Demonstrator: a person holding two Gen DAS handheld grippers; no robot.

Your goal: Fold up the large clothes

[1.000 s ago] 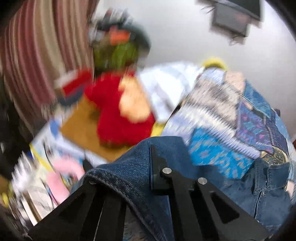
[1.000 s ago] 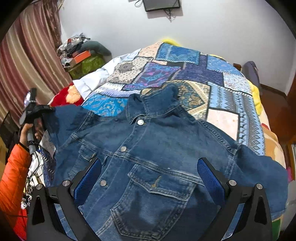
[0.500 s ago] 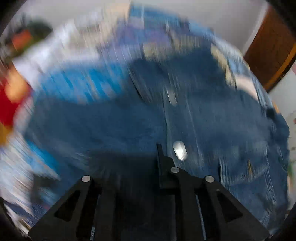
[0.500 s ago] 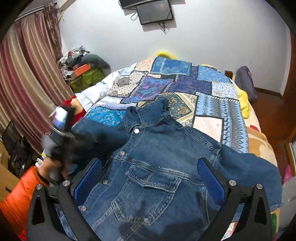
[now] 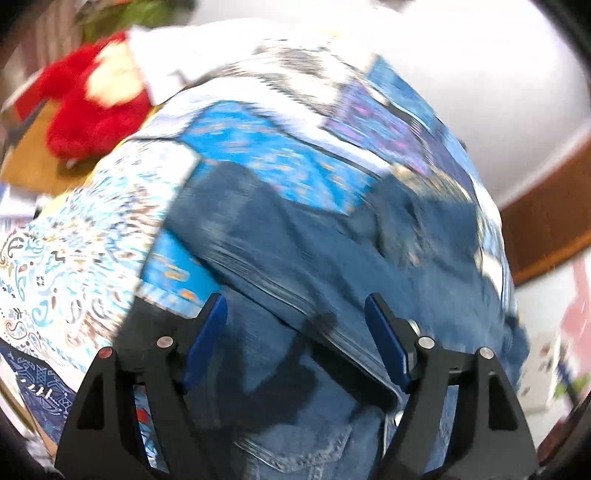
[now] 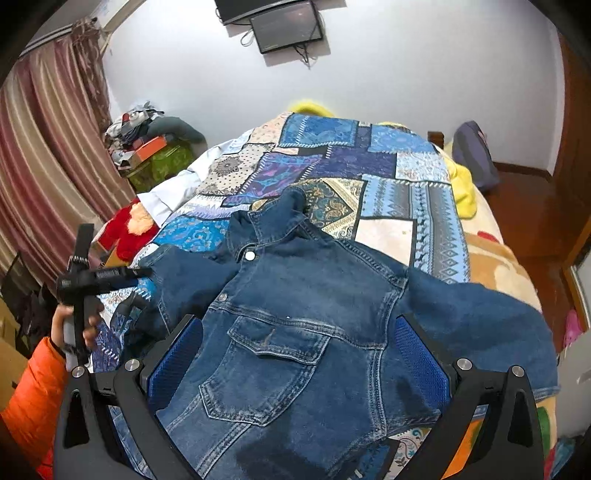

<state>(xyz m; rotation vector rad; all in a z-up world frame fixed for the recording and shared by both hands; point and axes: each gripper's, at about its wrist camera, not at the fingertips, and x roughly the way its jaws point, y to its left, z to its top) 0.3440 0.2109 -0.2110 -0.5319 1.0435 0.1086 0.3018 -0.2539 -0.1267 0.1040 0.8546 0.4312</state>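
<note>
Left tongs [image 5: 295, 339] now off jacket sleeve [image 6: 177, 280]

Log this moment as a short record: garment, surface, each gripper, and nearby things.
garment: denim jacket, front up, buttoned, collar toward the wall
surface: patchwork quilt on a bed
left sleeve: folded in over the jacket's left side
right sleeve: spread out flat
left gripper: open, holding nothing, over the jacket's left side
right gripper: open, over the chest pocket
nearby: red plush toy, curtain, wall monitor
</note>
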